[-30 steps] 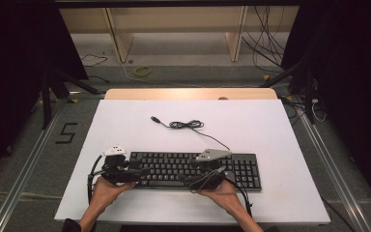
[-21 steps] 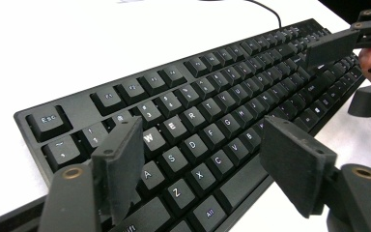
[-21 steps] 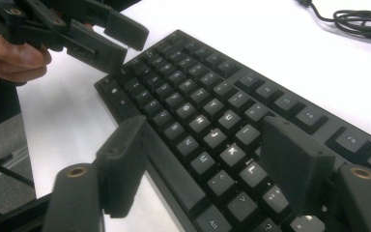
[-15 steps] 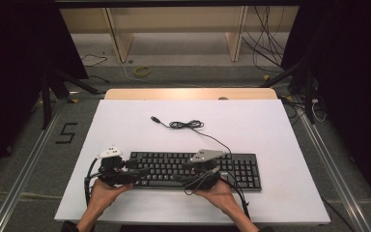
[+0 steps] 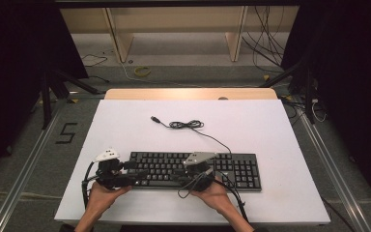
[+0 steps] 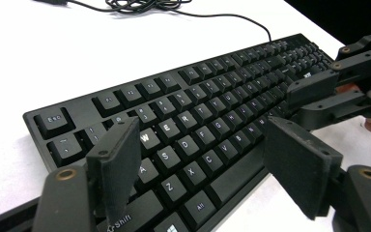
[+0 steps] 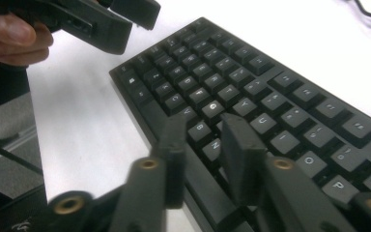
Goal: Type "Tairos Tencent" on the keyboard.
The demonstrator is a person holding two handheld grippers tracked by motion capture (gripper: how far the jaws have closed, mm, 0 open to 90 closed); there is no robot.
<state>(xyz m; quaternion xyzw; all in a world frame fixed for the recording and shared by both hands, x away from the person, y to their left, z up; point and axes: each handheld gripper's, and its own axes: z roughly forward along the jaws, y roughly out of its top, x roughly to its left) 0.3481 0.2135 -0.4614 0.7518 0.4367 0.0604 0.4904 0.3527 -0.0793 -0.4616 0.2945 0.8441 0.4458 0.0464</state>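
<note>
Both grippers hover over the near edge of the flat black plastic keyboard [image 5: 193,170], which lies lengthwise along the front of the white tabletop [image 5: 270,125], close to us. Our left gripper [image 5: 136,175] sits above the keyboard's left end; in the left gripper view its two black pads stand wide apart [image 6: 205,164], one over the Shift and A keys, the other beyond the front edge of the case, with nothing between them. Our right gripper [image 5: 179,180] is over the middle of the keyboard; in the right gripper view its jaws are close together with a narrow gap [image 7: 200,150], tips just above the B and N keys, and we cannot tell whether either tip is touching a key.

The keyboard's thin black cable [image 5: 186,124] runs from the back edge into a loose coil farther up the table, its plug end lying free and unconnected to anything.

We judge the work to be at an early stage: the keyboard rests flat, neither gripper has clamped on it, and no key looks pressed down. What seems left is nearly everything, whether that means pressing keys with the narrowed right jaws, or closing the open left jaws on the front edge to lift or shift the board.
</note>
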